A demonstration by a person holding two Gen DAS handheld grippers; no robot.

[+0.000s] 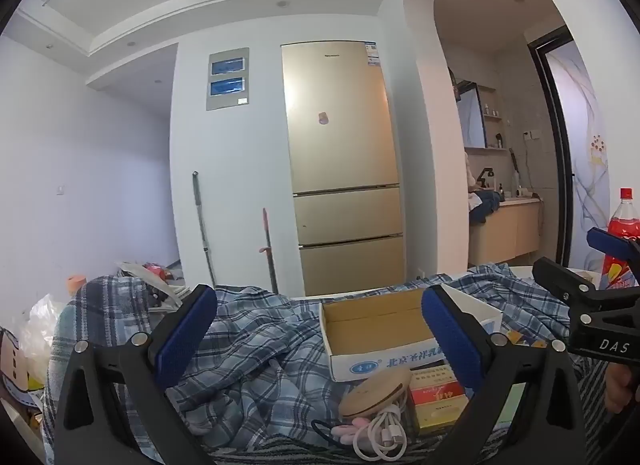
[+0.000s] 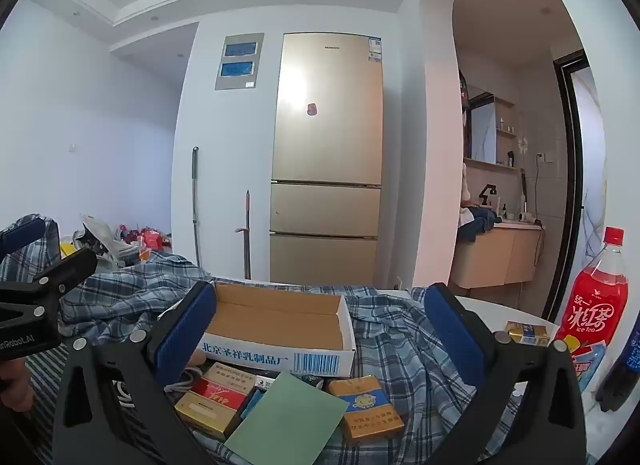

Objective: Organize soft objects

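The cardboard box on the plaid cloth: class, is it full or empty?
Empty as far as shown. The box lies open-topped, and the right wrist view shows only bare brown floor and walls; the near corner is hidden behind its front wall.

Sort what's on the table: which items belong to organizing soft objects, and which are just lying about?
Job: plaid cloth; open cardboard box, possibly the container; left gripper and right gripper, both open.

Lying about: cigarette packs, green card, white cable, ice tea bottle, fridge.
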